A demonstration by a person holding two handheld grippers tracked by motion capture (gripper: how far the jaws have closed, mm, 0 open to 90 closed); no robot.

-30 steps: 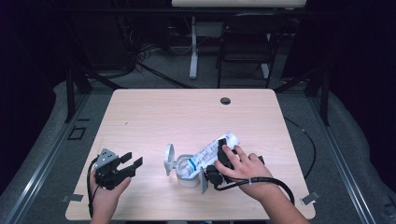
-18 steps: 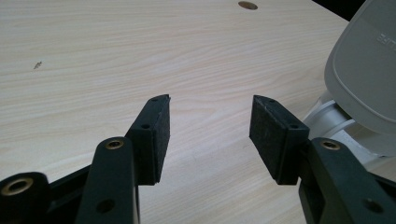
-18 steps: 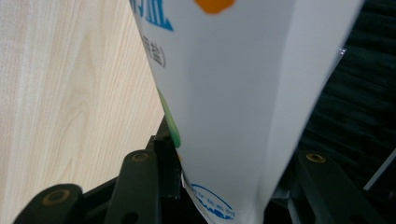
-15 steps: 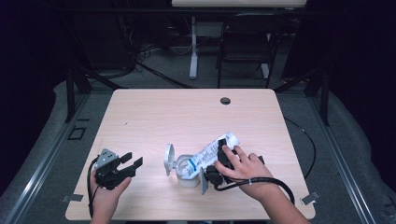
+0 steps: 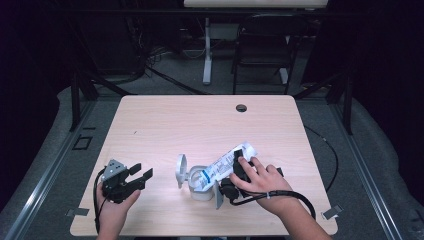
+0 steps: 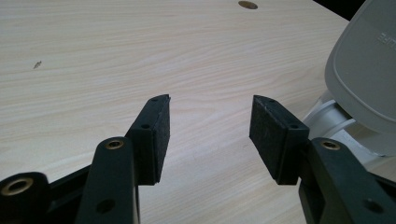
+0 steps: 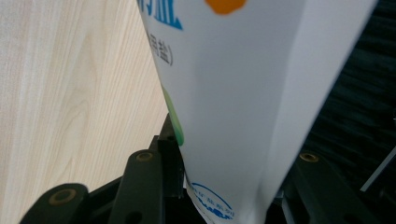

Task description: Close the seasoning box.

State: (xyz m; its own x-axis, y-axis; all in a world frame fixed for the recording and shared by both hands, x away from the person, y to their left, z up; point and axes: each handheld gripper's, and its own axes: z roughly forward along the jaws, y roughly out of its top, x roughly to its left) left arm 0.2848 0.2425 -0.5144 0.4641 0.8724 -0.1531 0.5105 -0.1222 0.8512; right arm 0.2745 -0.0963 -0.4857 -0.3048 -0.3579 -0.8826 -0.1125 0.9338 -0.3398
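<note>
Salt pouch, white with blue print, lies slanted at the near right of the counter, its lower end at the mouth of a small white container whose round lid stands flipped open to the left. The right gripper has the pouch between its jaws, which have just been closing; in the right gripper view the pouch sits against the left pad, but whether the right pad presses too I cannot tell. The left gripper rests at the near left, jaws apart with nothing between them, pointing toward the container. The step in hand looks like securing the pouch for pouring into the container. Next, a firm grip is probably needed, then a tilt keeping the pouch's opening over the container's mouth, perhaps with the left gripper steadying the container.
</note>
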